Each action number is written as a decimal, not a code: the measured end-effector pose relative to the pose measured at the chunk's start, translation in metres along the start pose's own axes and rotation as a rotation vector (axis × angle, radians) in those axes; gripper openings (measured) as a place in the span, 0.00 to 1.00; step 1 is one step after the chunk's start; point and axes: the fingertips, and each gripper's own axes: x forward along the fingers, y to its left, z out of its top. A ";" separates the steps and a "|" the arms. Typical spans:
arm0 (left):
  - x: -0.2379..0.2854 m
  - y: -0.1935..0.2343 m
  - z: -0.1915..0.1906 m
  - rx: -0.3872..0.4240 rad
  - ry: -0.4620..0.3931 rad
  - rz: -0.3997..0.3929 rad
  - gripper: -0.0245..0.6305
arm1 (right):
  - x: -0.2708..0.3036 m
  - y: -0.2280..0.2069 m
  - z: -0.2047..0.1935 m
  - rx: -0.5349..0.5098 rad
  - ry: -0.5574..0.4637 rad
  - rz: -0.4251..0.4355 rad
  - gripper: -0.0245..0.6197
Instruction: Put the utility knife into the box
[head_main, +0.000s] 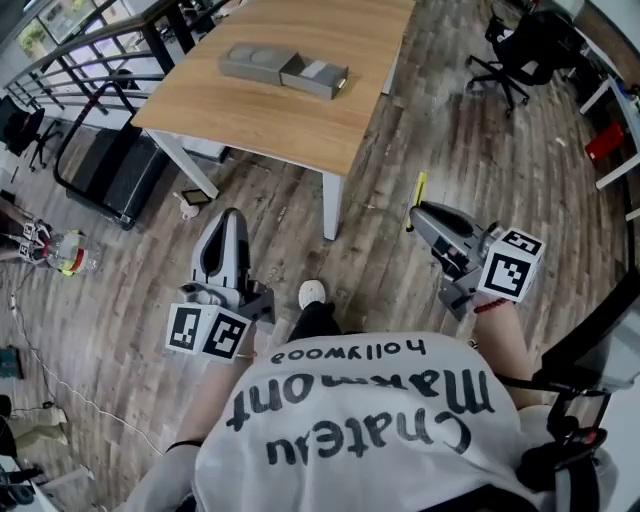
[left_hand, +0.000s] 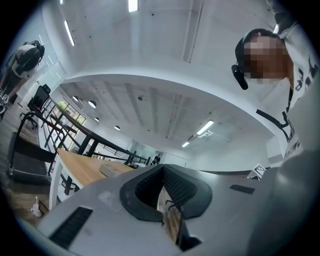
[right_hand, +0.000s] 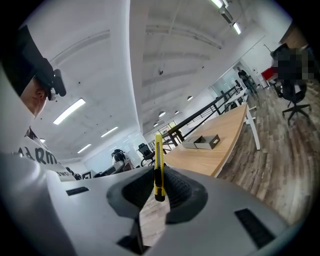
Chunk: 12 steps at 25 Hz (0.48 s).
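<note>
The yellow utility knife (head_main: 420, 190) (right_hand: 158, 164) sticks out upright from my right gripper (head_main: 419, 211) (right_hand: 159, 192), which is shut on its lower end. The grey box (head_main: 283, 68) (right_hand: 202, 142) (left_hand: 113, 170) lies on the wooden table (head_main: 300, 125) far ahead, with its drawer slid partly out to the right. Both grippers hang over the plank floor, well short of the table. My left gripper (head_main: 228, 218) (left_hand: 163, 192) is shut, with nothing between its pads.
A black office chair (head_main: 520, 45) stands at the back right, and a red item (head_main: 605, 140) lies by a white desk. A treadmill (head_main: 105, 170) and a railing (head_main: 90, 40) are to the left of the table. The person's shoe (head_main: 311, 293) shows between the grippers.
</note>
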 end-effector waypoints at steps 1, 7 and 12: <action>0.003 0.004 -0.003 -0.007 0.003 0.002 0.05 | 0.003 -0.002 0.000 0.003 0.001 0.000 0.13; 0.032 0.016 -0.011 -0.033 0.025 -0.021 0.05 | 0.016 -0.022 0.013 0.012 0.000 -0.036 0.13; 0.057 0.022 -0.009 -0.044 0.038 -0.041 0.05 | 0.029 -0.032 0.026 0.026 0.000 -0.046 0.13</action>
